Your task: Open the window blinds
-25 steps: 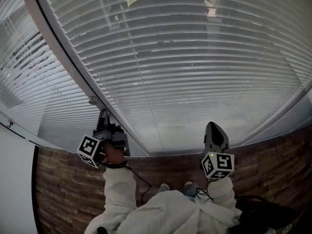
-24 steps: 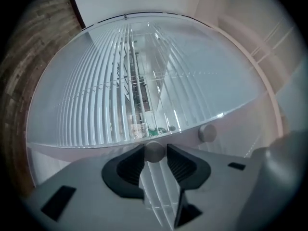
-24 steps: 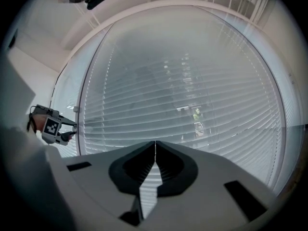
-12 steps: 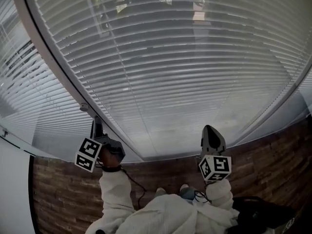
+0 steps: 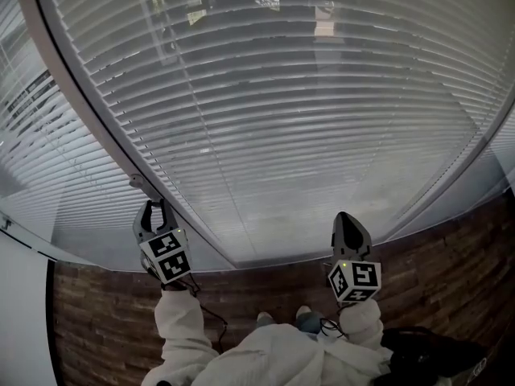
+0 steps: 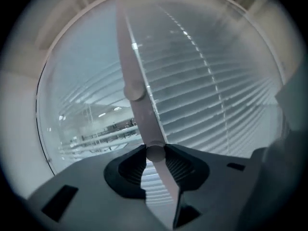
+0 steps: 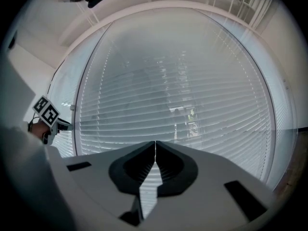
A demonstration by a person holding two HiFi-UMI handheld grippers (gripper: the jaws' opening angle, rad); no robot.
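Grey slatted window blinds [image 5: 306, 119] fill the pane ahead; they also show in the right gripper view as blinds [image 7: 183, 105]. Their slats lie nearly flat, and shapes outside show dimly through them. A pale frame post [image 5: 88, 111] runs along their left edge. My left gripper [image 5: 153, 209] reaches up to that post. In the left gripper view it [image 6: 155, 153] is shut on a small round knob [image 6: 155, 151] in front of the post [image 6: 137, 66]. A second knob [image 6: 134, 91] sits higher on the post. My right gripper [image 5: 348, 217] is held level before the blinds, shut and holding nothing [image 7: 155, 143].
A second pane with blinds [image 5: 40, 151] lies left of the post. Below the window runs a dark wood-pattern wall band [image 5: 265, 284]. The person's white sleeves [image 5: 181, 328] are at the bottom, with a dark object [image 5: 434, 360] at lower right.
My left gripper has rolled about a quarter turn about its own line while staying at the post; its marker cube now faces up. The right gripper has barely moved.
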